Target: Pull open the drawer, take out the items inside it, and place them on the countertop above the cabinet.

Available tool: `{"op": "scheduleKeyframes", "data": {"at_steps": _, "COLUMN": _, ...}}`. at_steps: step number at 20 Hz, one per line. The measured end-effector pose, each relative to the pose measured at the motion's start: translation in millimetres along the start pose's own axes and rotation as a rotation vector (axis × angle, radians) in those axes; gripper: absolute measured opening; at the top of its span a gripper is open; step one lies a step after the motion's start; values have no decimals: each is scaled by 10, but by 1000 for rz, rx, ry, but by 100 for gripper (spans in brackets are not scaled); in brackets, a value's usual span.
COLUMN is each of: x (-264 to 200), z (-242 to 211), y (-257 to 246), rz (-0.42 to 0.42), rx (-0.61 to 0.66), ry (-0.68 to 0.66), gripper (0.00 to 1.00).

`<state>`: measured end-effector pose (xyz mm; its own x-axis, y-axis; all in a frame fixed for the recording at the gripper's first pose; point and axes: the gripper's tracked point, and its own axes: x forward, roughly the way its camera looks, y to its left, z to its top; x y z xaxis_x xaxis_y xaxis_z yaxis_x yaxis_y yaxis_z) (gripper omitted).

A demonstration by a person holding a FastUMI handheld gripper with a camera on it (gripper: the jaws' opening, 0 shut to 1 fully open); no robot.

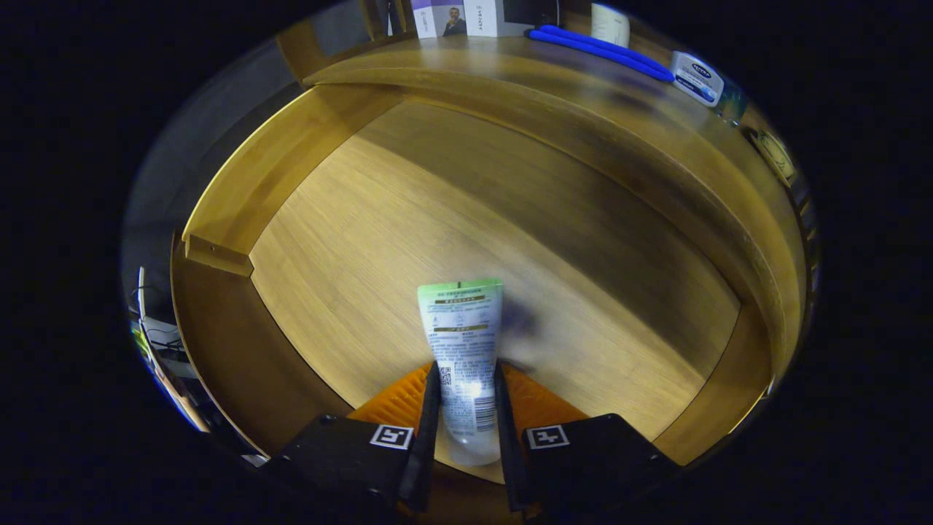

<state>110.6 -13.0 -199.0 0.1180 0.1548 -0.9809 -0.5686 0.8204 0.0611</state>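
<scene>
A white squeeze tube [463,350] with a green crimped end is held between my two fingers, its crimped end pointing ahead. My gripper [466,386] is shut on the tube, both fingers pressing on its sides. Below and beyond lies the open wooden drawer [240,182], its bare floor lit and showing the tube's shadow. The tube looks lifted a little off the drawer floor. Past the drawer's back runs the wooden countertop [510,65].
On the countertop lie a long blue item [598,51], a white-and-blue container [697,76] and, further back, white boxes [459,18]. Cables and equipment [157,335] show in the dark to the left, outside the drawer's front wall.
</scene>
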Motion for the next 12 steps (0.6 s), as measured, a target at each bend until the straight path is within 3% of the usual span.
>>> {"op": "scheduleKeyframes", "data": {"at_steps": 1, "x": -23, "z": 49, "y": -16, "rz": -5, "rx": 3, "ry": -20, "gripper": 43}}
{"op": "scheduleKeyframes", "data": {"at_steps": 2, "x": -6, "z": 35, "y": -27, "rz": -20, "rx": -9, "ry": -25, "gripper": 28}}
{"op": "scheduleKeyframes", "data": {"at_steps": 7, "x": -103, "z": 37, "y": -37, "rz": -47, "rx": -65, "ry": -54, "gripper": 28}}
{"op": "scheduleKeyframes", "data": {"at_steps": 12, "x": -316, "z": 164, "y": 101, "rz": -6, "rx": -59, "ry": -147, "gripper": 28}}
